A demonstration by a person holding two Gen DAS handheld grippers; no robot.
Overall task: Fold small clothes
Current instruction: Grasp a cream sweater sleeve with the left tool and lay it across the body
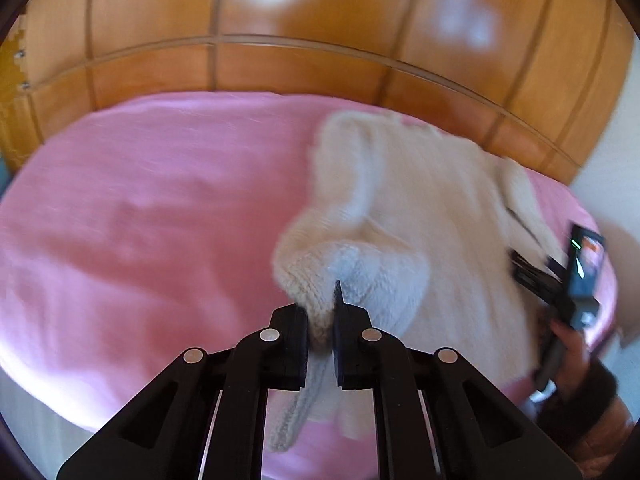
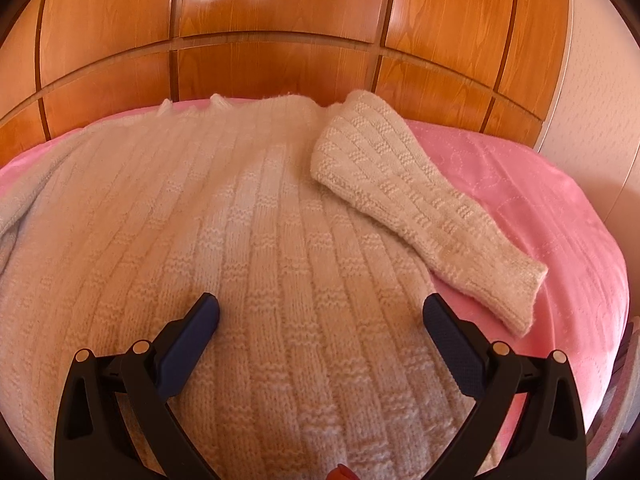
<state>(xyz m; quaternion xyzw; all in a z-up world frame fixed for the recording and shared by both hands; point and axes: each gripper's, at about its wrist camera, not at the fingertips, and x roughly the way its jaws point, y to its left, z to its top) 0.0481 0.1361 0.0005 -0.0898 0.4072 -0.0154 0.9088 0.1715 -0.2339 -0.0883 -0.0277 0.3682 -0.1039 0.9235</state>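
Clamping the left sleeve's cuff (image 1: 316, 300), the left gripper (image 1: 321, 344) is closed on knit, lifted off the pink sheet (image 1: 140, 200). Sweater (image 2: 248, 240) lies flat, rightward of it; right gripper (image 2: 320, 320) hovers open over the body. Right sleeve (image 2: 420, 208) is already laid diagonally inward.

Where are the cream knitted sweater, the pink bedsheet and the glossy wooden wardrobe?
Cream knitted sweater (image 2: 248, 216), right wrist view, middle of its body.
Pink bedsheet (image 1: 152, 200), left wrist view, bare stretch.
Glossy wooden wardrobe (image 2: 280, 68), right wrist view, lower panel.
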